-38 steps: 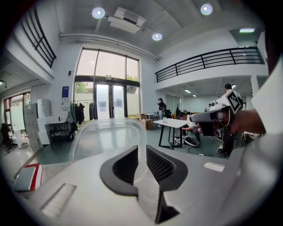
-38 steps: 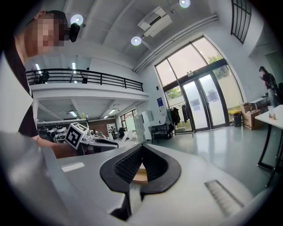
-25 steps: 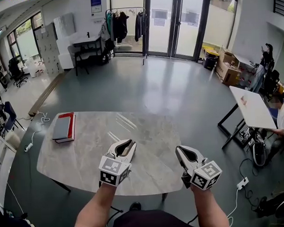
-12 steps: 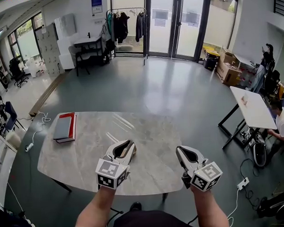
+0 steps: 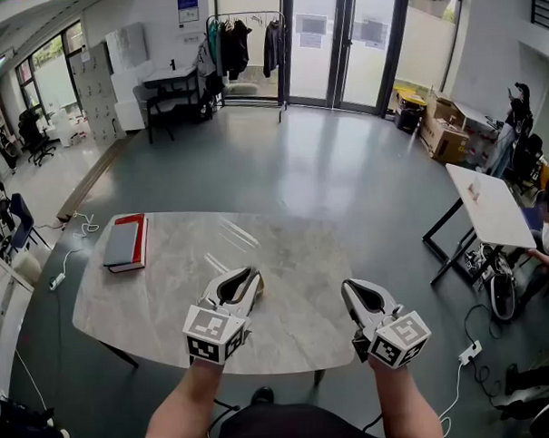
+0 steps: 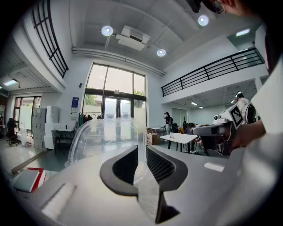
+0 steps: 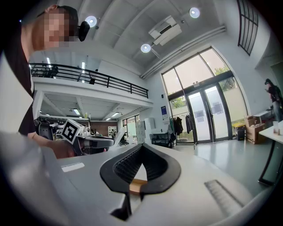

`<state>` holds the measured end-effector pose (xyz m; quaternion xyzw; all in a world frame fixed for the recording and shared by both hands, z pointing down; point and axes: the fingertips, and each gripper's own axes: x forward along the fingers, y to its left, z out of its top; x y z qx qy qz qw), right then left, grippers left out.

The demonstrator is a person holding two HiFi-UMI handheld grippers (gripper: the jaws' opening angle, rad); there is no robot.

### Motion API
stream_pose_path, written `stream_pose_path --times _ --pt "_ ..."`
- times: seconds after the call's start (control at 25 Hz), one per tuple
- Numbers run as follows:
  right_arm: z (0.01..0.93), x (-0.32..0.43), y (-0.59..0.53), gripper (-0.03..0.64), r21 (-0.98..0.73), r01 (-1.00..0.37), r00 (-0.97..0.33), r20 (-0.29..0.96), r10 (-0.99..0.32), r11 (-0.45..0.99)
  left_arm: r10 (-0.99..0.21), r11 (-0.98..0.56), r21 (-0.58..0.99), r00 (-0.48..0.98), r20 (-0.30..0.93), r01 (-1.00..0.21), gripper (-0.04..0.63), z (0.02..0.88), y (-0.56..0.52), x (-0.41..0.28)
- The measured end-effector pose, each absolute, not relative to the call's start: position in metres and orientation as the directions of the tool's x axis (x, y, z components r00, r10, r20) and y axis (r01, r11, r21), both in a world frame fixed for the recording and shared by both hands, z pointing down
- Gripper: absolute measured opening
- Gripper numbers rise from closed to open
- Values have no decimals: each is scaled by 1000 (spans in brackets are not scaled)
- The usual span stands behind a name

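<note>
Left tool (image 6: 141, 148), white body with black ribbed jaws: the jaws are closed tight on the thin wall of a clear, round-cornered plastic container (image 6: 106, 140), which stands upright between them and rises above their tips. The tool and its container are held in the air above the near half of the counter

Right tool (image 7: 142, 146), same make: the jaws are brought together with their tips touching. A small tan piece (image 7: 137, 186) shows low in the gap behind the tips, and I cannot tell what it is or whether it is gripped. This tool is held level with the left tool, well apart from it, above the counter's near right edge

Counter (image 5: 160, 296): grey marbled top with rounded corners, standing on a polished grey-green floor (image 5: 345, 165)

Flat grey book with red edging (image 5: 124, 245): lies at the counter's far left corner, well apart from both tools

White rectangular table (image 5: 487, 204): stands to the right of the counter, apart from it

Brown cardboard boxes (image 5: 442, 135): on the floor at far right, near the glass doors

Coat rail with dark garments (image 5: 240, 43): against the glass front at the far end of the room
</note>
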<state>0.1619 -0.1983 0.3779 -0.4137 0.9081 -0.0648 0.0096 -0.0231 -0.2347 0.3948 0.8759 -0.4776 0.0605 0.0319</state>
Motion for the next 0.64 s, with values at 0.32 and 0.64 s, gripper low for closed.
stream_pose_path --times 0.32,0.64 --pt "377 164 -197 11 -138 -751 -653 18 -757 645 -837 -536 10 533 127 -844 58 391 -228 -26" --pt "371 173 -193 11 -134 -754 -649 3 -761 643 -844 -528 -1 525 114 -849 58 380 -224 -24"
